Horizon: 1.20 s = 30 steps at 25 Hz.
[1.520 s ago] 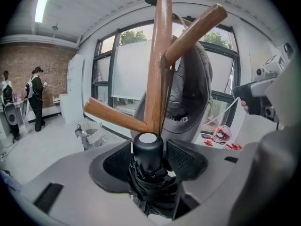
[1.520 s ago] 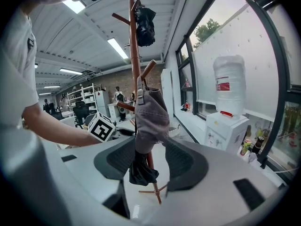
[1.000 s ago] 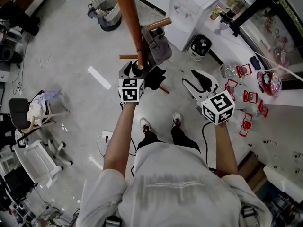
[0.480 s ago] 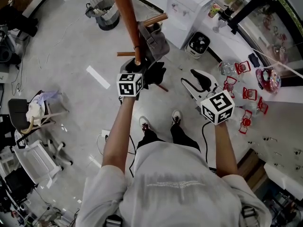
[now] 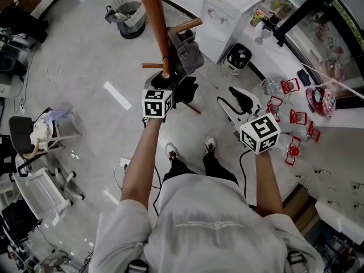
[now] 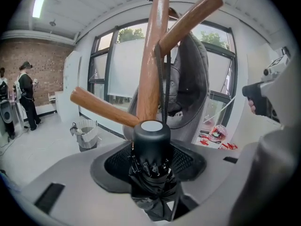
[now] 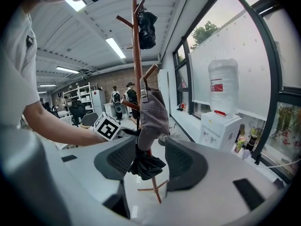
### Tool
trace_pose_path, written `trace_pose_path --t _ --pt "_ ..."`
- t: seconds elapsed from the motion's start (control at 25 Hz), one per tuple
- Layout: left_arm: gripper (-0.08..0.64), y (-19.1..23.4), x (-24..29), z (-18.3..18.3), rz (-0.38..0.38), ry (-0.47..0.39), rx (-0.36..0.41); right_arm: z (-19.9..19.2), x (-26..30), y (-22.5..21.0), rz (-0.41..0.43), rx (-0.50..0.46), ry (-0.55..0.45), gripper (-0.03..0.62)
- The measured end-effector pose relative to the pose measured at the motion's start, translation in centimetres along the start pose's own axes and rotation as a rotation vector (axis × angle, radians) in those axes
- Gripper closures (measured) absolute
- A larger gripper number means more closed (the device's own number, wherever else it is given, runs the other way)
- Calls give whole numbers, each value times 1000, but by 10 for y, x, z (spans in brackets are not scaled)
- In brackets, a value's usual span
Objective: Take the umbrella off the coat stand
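Now the left gripper [image 5: 162,87] has just been closing its jaws and clasps the folded umbrella [image 6: 151,138] hanging on the coat stand [image 5: 154,21], so lifting can follow; the right gripper [image 7: 149,161] hovers open, empty.

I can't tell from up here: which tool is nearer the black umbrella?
Left. The left tool has just been closing its jaws onto the umbrella on the coat stand; the right tool hangs off to the side, jaws apart on nothing.
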<state>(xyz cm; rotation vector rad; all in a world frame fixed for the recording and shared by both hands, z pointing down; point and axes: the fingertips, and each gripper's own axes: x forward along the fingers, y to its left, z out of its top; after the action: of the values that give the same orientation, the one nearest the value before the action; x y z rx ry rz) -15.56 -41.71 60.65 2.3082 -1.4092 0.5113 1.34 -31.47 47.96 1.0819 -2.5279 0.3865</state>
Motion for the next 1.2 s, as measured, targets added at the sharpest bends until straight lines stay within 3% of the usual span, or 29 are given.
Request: trace_pose_path --t 0.44,0.76,1.04,1.2 --pt "331 -2 -23 6 17 -9 7 6 -1 2 3 -16 -15 383" --pt "331 1 -42 13 42 10 62 13 -4 9 15 -30 -28 388" --pt "331 7 -45 6 35 78 125 8 -4 6 22 -24 -23 393" --pt "331 5 -51 9 5 79 97 2 -3 5 26 -10 -19 393"
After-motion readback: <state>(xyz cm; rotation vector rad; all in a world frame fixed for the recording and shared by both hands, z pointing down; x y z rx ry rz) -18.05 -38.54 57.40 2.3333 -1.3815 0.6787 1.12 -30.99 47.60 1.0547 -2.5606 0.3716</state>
